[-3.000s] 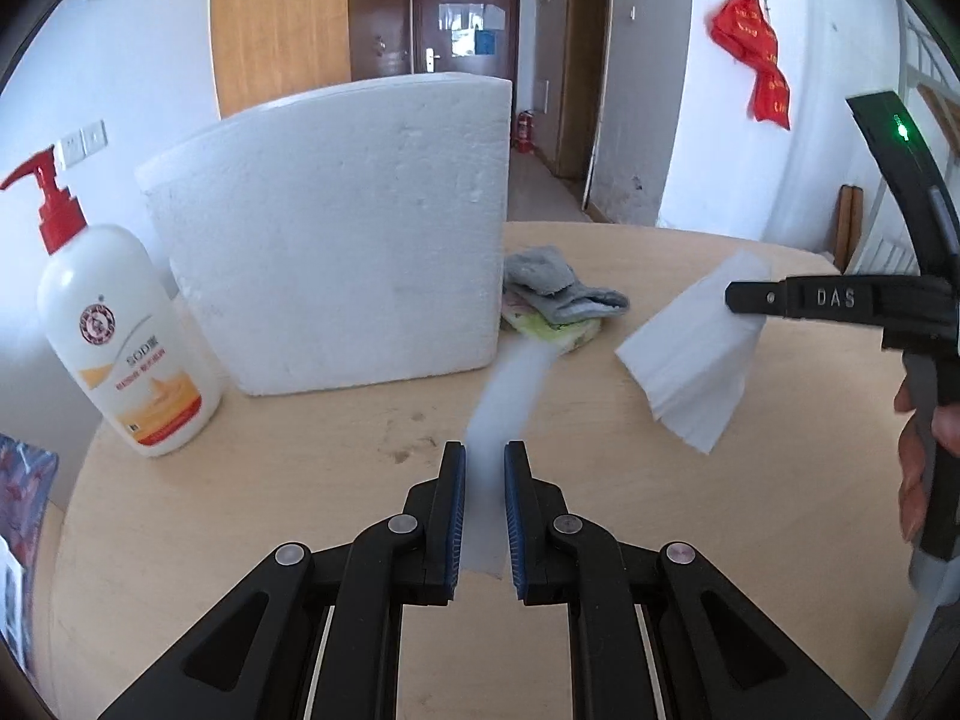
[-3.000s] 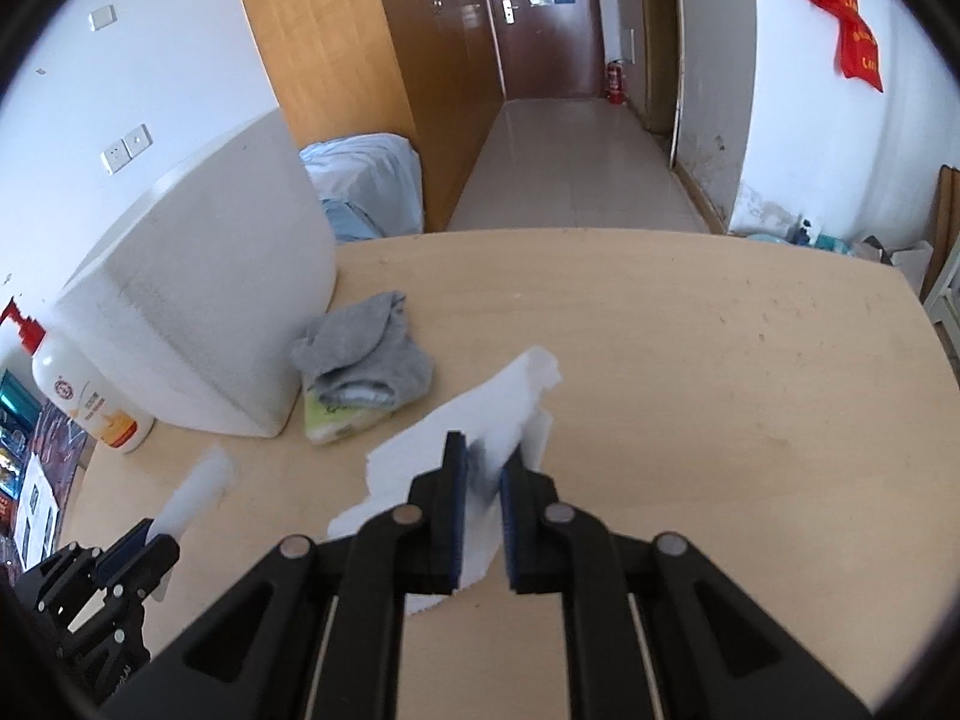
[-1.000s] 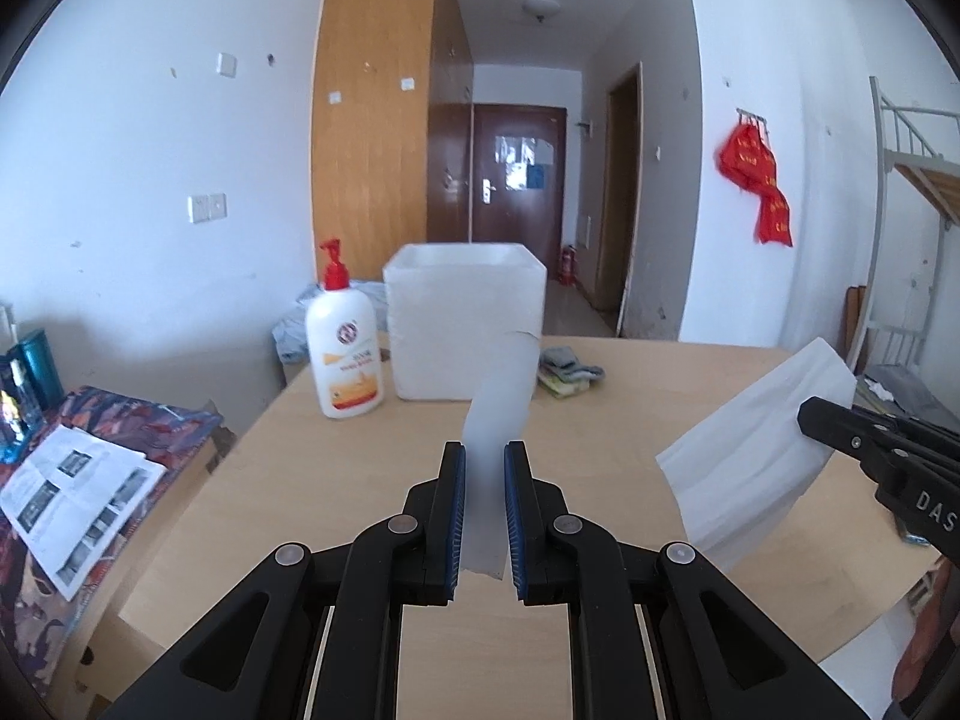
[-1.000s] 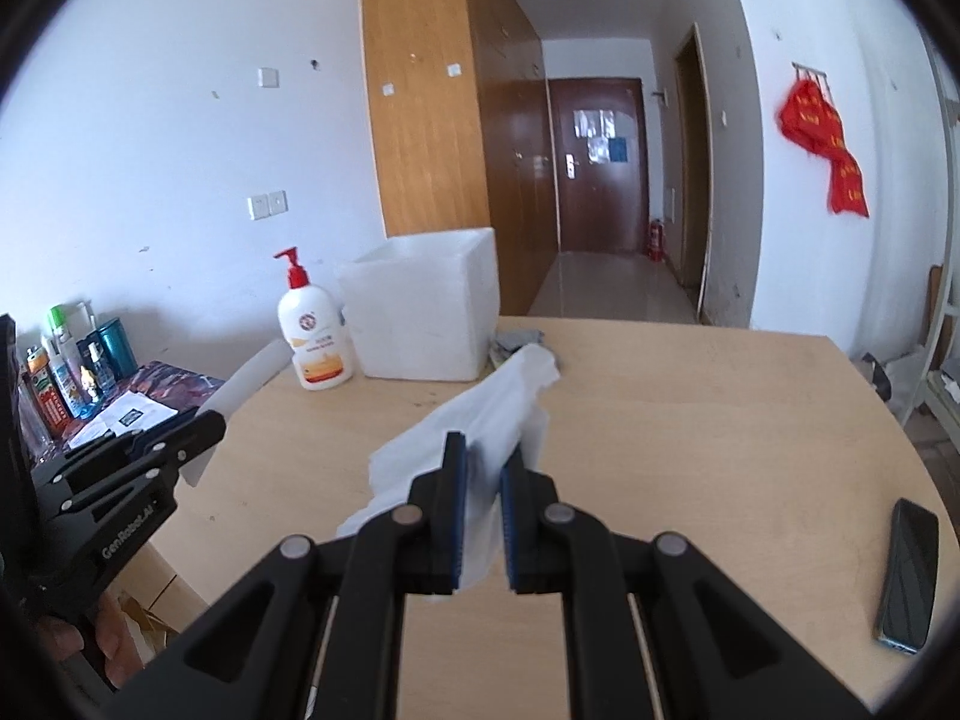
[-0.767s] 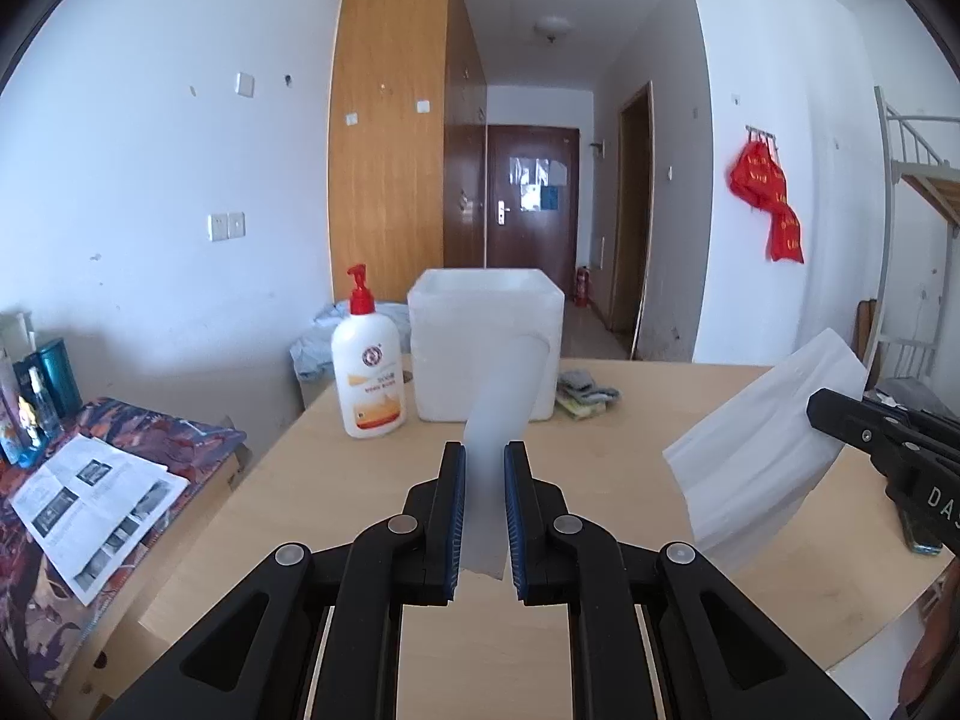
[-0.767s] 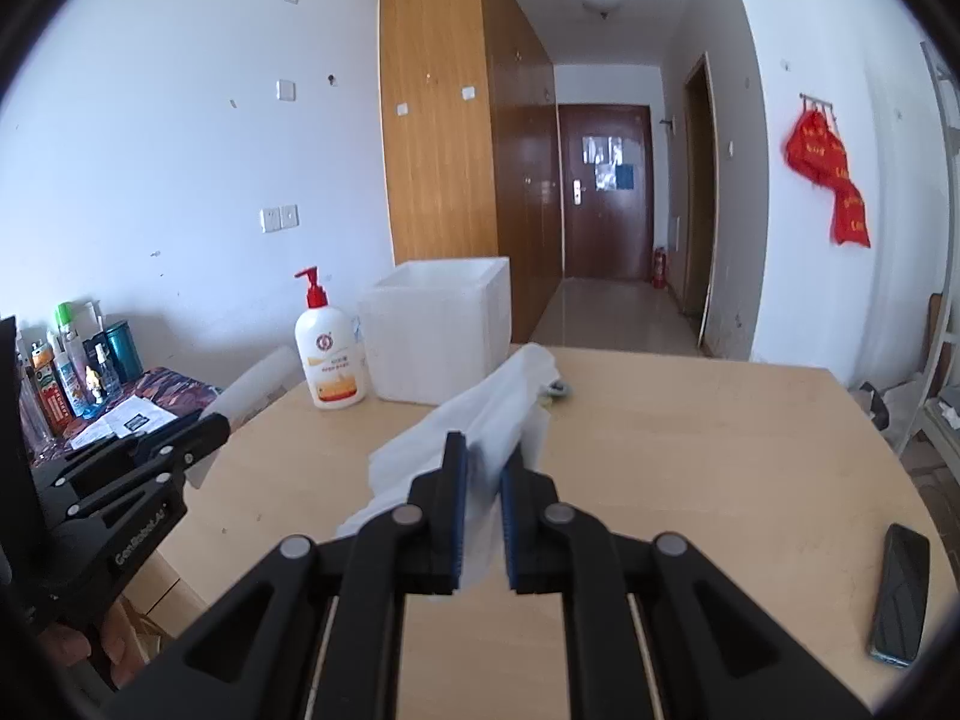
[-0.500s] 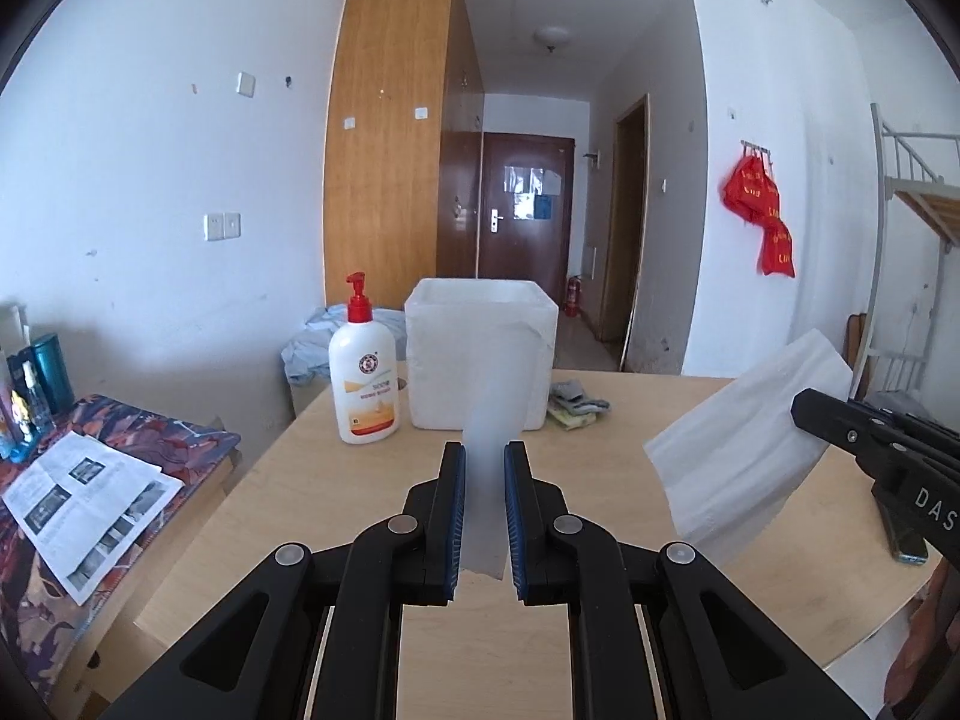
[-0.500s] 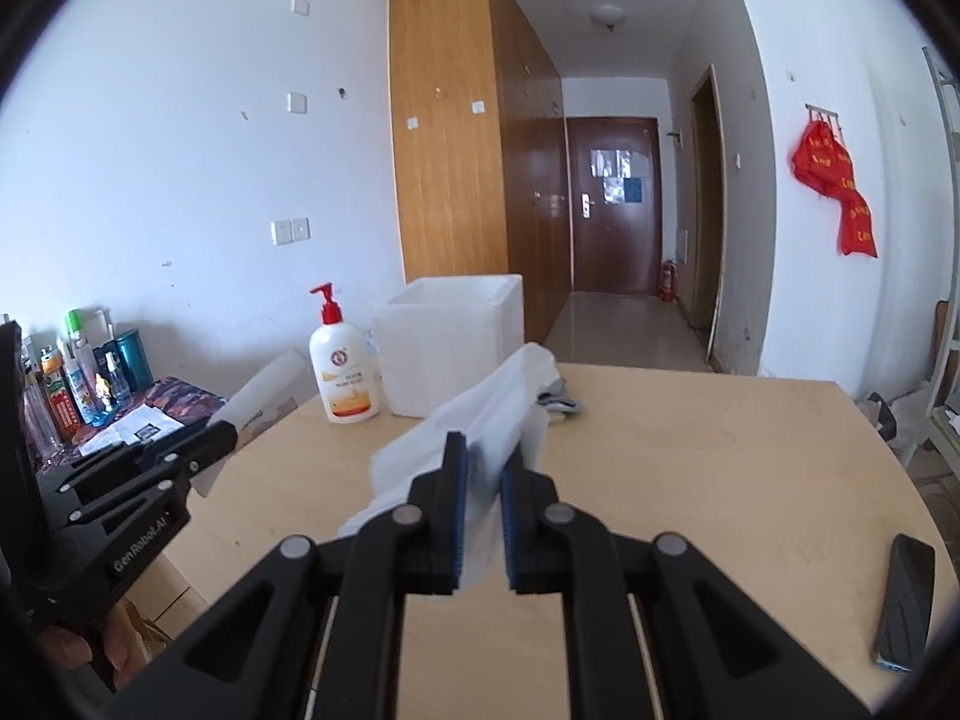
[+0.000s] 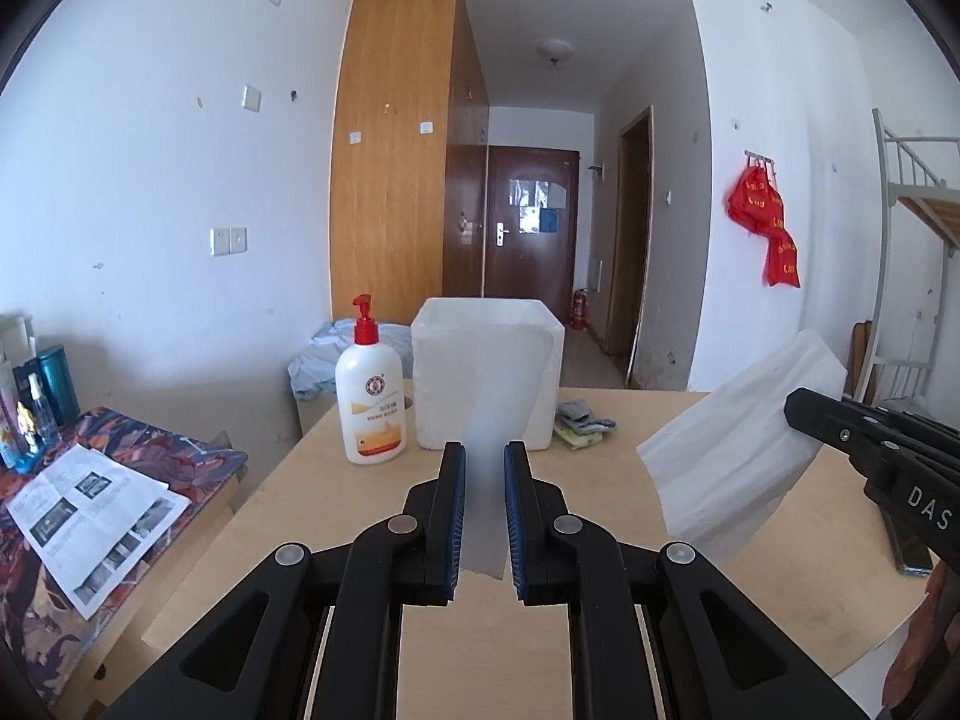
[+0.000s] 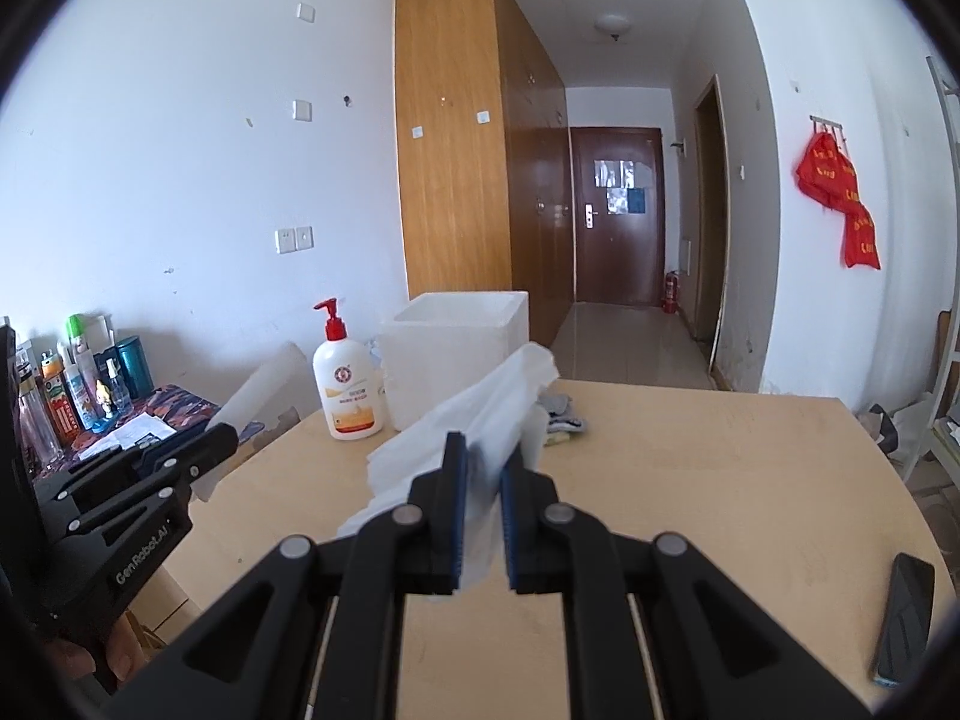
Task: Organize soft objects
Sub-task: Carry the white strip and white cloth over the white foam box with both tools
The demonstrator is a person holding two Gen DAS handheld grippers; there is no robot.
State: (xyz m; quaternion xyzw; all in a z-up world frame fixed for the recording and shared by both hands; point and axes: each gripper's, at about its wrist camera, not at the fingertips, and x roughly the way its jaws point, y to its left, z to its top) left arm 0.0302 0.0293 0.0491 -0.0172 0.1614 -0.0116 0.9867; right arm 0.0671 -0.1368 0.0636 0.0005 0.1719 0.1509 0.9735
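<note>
Fingers of left gripper (image 9: 483, 507) clenched on one end of white tissue sheet (image 9: 741, 453), seen edge-on and blurred between blue pads. Fingers of right gripper (image 10: 478, 507) clamped on opposite end, paper bunched around them. Sheet held off wooden table (image 10: 720, 480), above near edge, long axis crosswise from gripper to gripper. Foam box (image 9: 487, 378) at far edge.

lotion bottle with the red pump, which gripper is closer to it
Left. The left gripper sits just to the right of the lotion bottle and nearer the camera. The right gripper is farther to the right. Both are shut on the white tissue.
</note>
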